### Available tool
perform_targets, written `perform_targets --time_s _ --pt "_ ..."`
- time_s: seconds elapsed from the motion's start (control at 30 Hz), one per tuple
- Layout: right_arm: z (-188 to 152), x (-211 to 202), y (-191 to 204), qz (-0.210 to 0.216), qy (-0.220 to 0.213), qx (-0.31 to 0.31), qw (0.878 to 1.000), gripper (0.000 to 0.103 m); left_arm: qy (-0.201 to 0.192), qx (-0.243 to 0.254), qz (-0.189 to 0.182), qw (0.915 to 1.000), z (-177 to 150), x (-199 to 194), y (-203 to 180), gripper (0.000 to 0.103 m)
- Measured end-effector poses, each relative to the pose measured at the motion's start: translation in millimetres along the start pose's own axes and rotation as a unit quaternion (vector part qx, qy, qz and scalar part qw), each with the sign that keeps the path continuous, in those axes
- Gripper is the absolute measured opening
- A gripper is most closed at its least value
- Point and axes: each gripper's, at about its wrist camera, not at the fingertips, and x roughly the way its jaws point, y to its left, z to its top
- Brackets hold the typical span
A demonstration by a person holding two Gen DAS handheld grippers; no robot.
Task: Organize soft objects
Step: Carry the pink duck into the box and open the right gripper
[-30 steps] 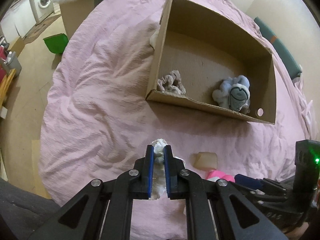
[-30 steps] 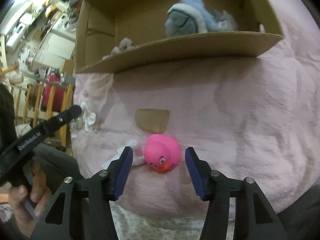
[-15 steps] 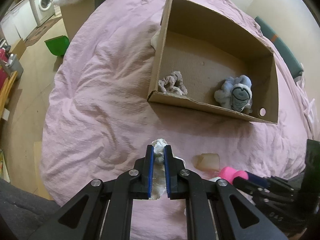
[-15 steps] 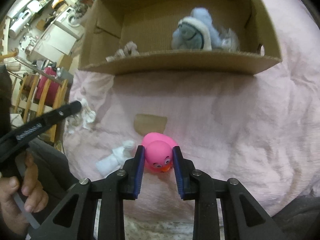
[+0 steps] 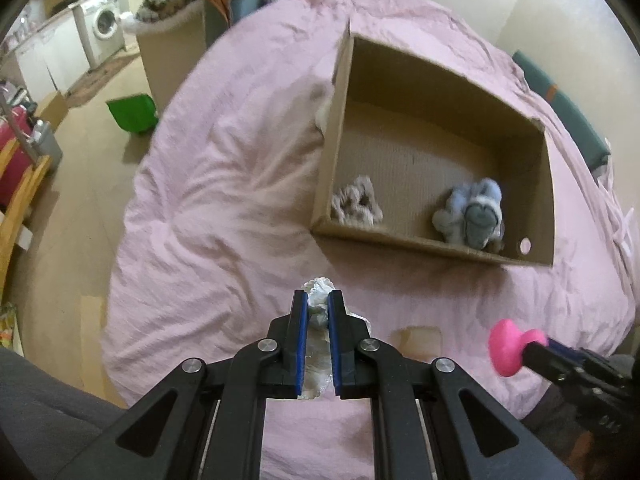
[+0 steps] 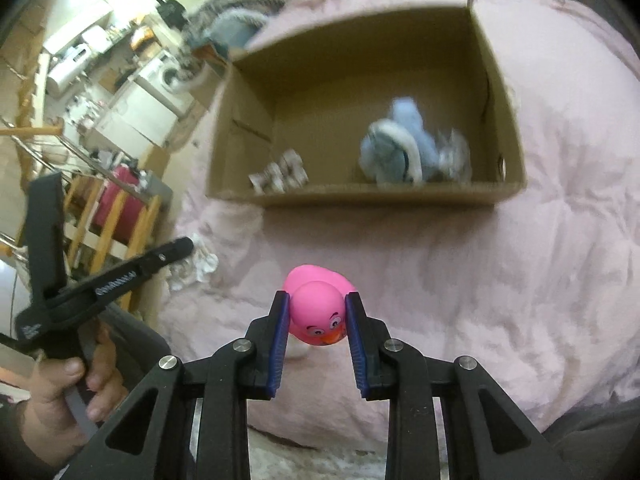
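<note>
Grippers: left gripper (image 5: 317, 312) clamped on white cloth (image 5: 318, 300); right gripper (image 6: 317, 320) clamped on pink duck (image 6: 317, 309)
Box (image 6: 360, 196): far, straight ahead of both, open side up
Nearer: right, duck lifted off the bed (image 6: 520, 280)

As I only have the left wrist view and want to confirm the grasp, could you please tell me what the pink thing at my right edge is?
Observer: A pink duck, its face and orange beak turned toward the right wrist camera.
Operator: Is it held properly?
Observer: Yes, the fingers of the right gripper press on both sides of its head.
Operator: How does my own load look from there?
Observer: The white cloth hangs under the left gripper, short of the cardboard box.
</note>
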Motion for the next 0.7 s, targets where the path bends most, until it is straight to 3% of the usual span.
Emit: perform_targets --time_s 0.23,0.7 --pt "19 -37 4 0.014 -0.076 -0.005 0.997 0.030 -0.053 0.003 -0.012 0.9985 27 -30 -3 0.009" --pt "87 -45 -6 -0.002 -0.124 -0.017 0.992 0.030 -0.114 0.057 -0.011 0.9918 92 -28 -42 0.009"
